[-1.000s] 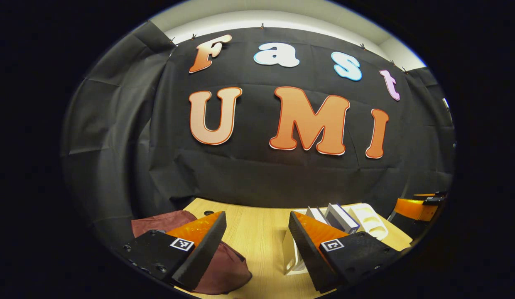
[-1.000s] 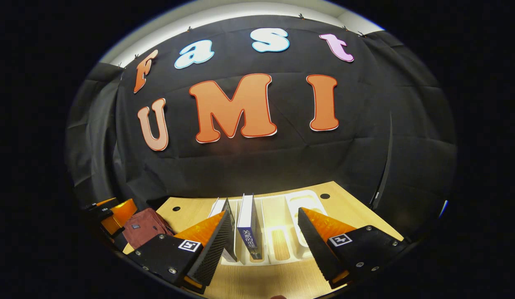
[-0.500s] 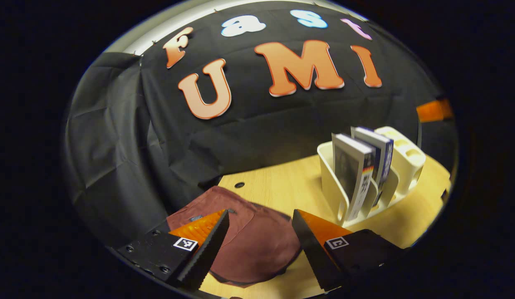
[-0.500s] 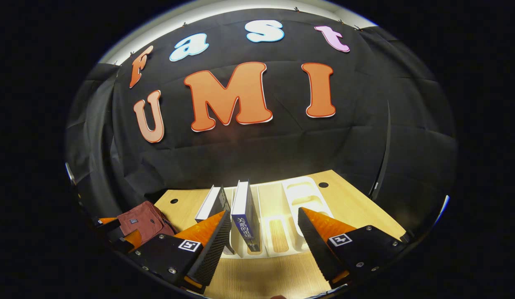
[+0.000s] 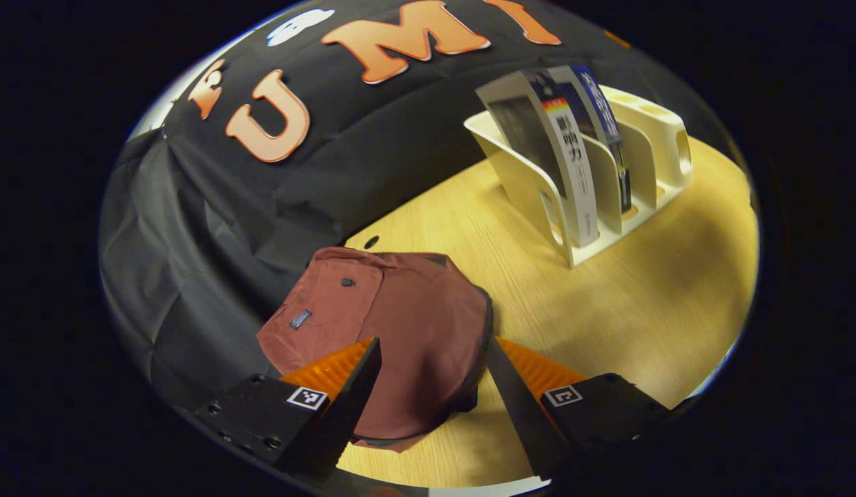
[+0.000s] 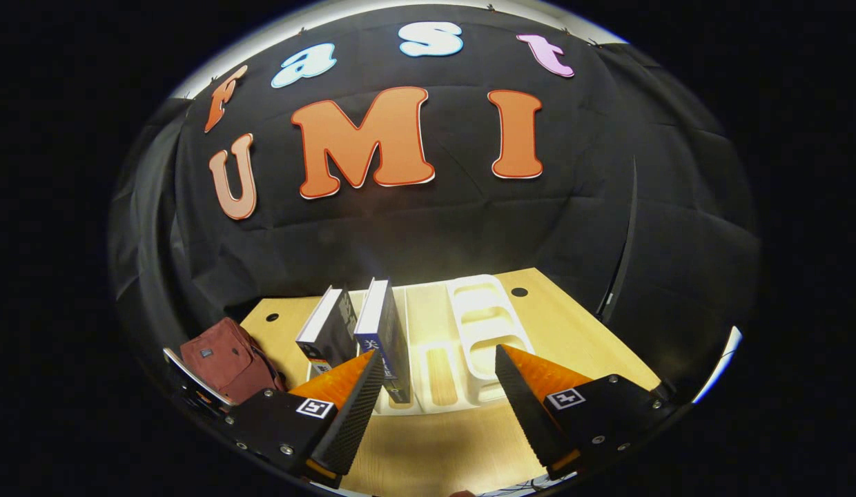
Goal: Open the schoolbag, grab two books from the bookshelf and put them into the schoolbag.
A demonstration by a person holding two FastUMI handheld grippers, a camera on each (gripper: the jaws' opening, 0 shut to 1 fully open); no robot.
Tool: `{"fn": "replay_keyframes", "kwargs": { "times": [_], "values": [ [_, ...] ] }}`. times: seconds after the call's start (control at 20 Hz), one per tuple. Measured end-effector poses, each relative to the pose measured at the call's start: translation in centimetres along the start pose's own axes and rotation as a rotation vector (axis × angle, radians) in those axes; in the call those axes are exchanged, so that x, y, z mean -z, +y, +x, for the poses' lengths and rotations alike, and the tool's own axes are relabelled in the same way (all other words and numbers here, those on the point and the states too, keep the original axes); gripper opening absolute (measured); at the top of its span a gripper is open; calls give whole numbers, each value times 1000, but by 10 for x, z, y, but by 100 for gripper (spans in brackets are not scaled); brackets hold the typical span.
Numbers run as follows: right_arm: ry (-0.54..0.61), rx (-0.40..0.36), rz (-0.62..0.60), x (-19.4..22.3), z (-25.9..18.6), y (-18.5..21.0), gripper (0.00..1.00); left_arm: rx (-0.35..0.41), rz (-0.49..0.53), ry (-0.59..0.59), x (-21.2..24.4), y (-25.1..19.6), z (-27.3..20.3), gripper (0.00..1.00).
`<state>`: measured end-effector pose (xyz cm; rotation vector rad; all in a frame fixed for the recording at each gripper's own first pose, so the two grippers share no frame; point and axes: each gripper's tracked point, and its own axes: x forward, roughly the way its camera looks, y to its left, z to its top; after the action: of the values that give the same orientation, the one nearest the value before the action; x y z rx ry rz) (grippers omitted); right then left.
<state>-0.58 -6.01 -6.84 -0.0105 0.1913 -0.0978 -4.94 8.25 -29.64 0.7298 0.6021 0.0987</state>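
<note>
Swung my left claw (image 5: 428, 386) down over the closed schoolbag (image 5: 393, 331), fingers spread to start opening it, right claw (image 6: 435, 407) spread facing the books (image 6: 359, 331)

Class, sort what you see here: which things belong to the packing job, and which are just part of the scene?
Belong to the job:
- schoolbag, closed, lying on the table
- two books, standing in the bookshelf
- left gripper and right gripper, both open

Just there:
- table
- black cloth wall
</note>
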Motion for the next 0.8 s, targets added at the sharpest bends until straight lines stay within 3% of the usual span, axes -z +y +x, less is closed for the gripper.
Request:
{"fn": "replay_keyframes", "kwargs": {
  "times": [0.2, 0.6, 0.8],
  "values": [
    [22, 2, 12, 1, 3, -2, 96, -23, 65, 73, 23, -2, 19, 98],
    [27, -45, -9, -1, 11, 18, 96, -38, -52, 112, 15, 33, 15, 98],
    [44, -61, 8, 1, 16, 23, 96, 46, -94, 169, 32, 15, 26, 98]
  ]
}}
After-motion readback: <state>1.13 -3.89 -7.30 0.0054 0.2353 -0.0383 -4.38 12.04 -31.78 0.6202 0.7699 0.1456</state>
